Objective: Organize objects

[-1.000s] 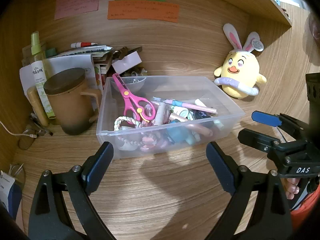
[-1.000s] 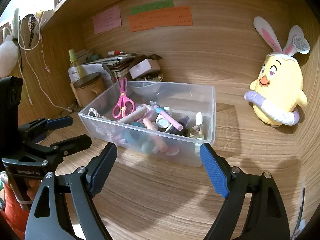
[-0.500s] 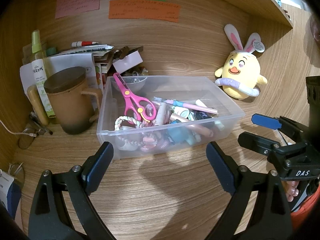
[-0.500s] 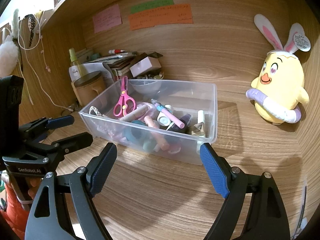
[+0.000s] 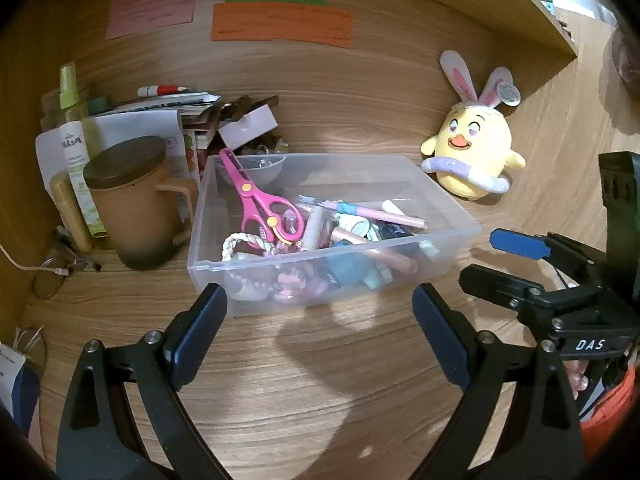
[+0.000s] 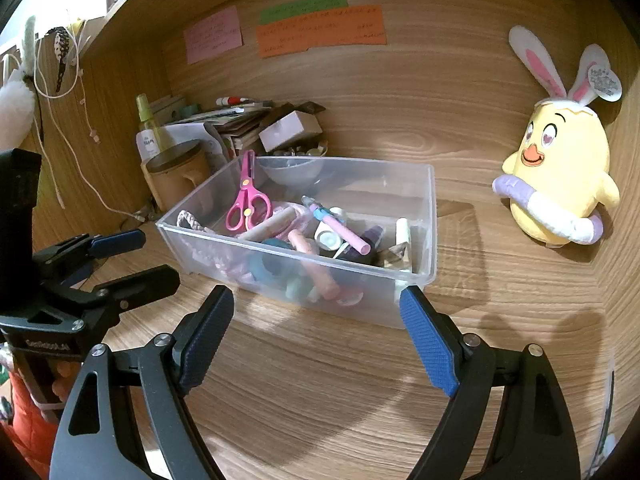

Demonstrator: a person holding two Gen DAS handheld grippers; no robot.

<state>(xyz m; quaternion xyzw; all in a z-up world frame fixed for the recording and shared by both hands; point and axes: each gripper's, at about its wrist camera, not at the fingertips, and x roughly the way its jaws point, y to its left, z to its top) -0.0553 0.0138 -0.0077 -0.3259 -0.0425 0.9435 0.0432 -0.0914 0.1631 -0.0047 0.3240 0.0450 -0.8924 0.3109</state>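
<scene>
a clear plastic bin point(image 5: 332, 240) sits on the wooden counter point(image 5: 320, 380), at about 12 o'clock in both wrist views, and it holds a jumble of small things. pink scissors point(image 5: 260, 208) lean against the bin's left wall with their blades pointing up and back. a white twisted rope loop point(image 5: 236, 242) lies at the front left corner, and a pink-and-blue pen point(image 5: 360, 210) lies across the pile toward the right. the rest is too tangled to name.

the left gripper point(image 5: 320, 316) hangs just in front of the bin's near wall, its jaws spread wide and holding nothing. the right gripper point(image 6: 316, 312) is likewise wide open and empty, its tips close to the bin's near wall. each shows in the other's view: the right one at 3 o'clock from the left wrist, the left one at 9 o'clock from the right wrist.

a brown lidded mug point(image 5: 132, 204) stands just beside the bin at 10 o'clock, with a spray bottle point(image 5: 74, 140) and stacked papers point(image 5: 160, 120) behind it. a yellow chick plush with rabbit ears point(image 5: 472, 152) sits at 2 o'clock (well apart from the bin). coloured notes point(image 5: 280, 20) are stuck on the back panel.
</scene>
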